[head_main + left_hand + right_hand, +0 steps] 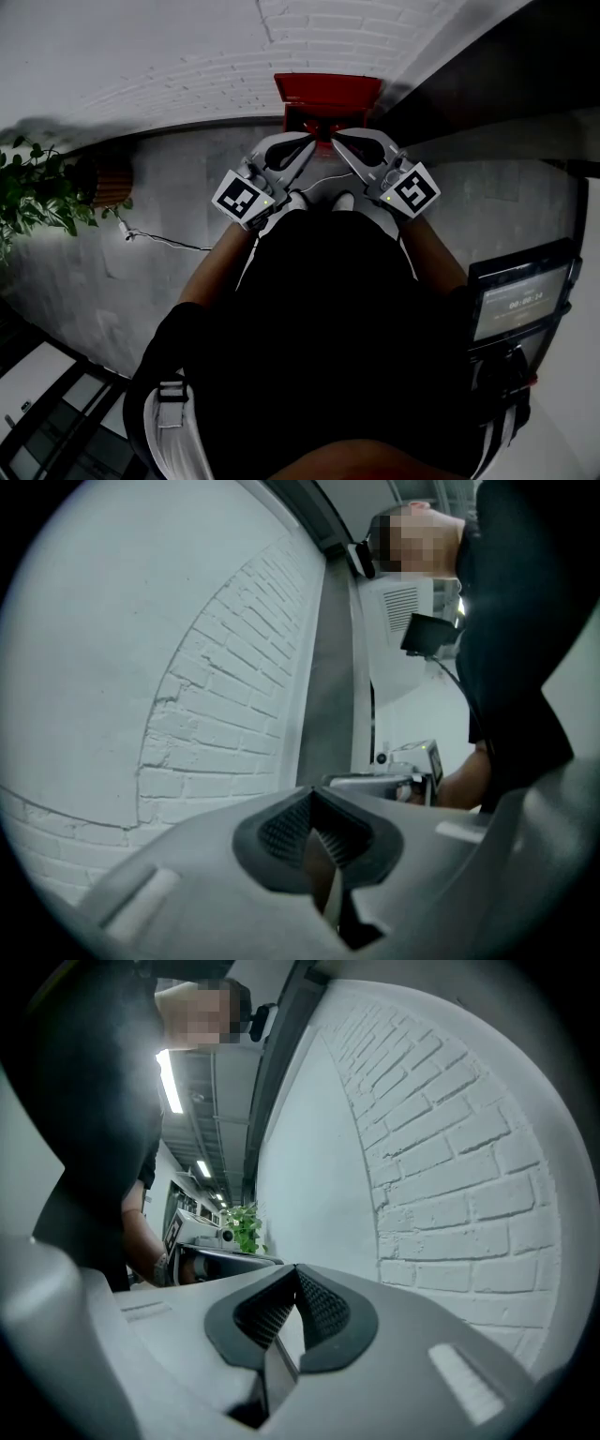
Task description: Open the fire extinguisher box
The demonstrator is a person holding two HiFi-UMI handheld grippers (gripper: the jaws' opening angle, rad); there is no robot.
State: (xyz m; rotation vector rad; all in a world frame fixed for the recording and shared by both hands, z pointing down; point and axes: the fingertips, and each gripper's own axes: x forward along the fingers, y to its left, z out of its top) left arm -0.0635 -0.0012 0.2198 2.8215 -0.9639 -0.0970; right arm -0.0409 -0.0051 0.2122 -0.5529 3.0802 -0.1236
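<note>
- Fire extinguisher box [327,92]: red, set on the grey floor [169,187] against the foot of the white brick wall [178,56]. Its long side is seen to run along the wall, left to right across the head view.
- Lid state: a flat red panel is seen on top, with a darker recess under it on the near side. It cannot be told whether this panel is a raised lid or the closed top. The scene would fit a shut box as well as one already opened.
- Left gripper [307,146] [313,791]: held just on the near side of the box, a little left of its middle. Its pads are pressed together with nothing between them.
- Right gripper [339,142] [296,1269]: held just on the near side of the box, a little right of its middle. The jaws are closed and empty, and the pads meet.
- Deciding relation: the box lies ahead of both sets of fingertips and apparently lower. The two grippers are angled inward, so their tips converge over its near edge. Neither is judged clearly nearer, and no contact with the box is shown.
- Gripper views: only the brick wall and the opposite gripper are shown. The box is absent from both.
- Potted plant [37,192]: well to the left of the box, by the wall.
- Screen [520,302]: well to the right of the box and nearer the person.
</note>
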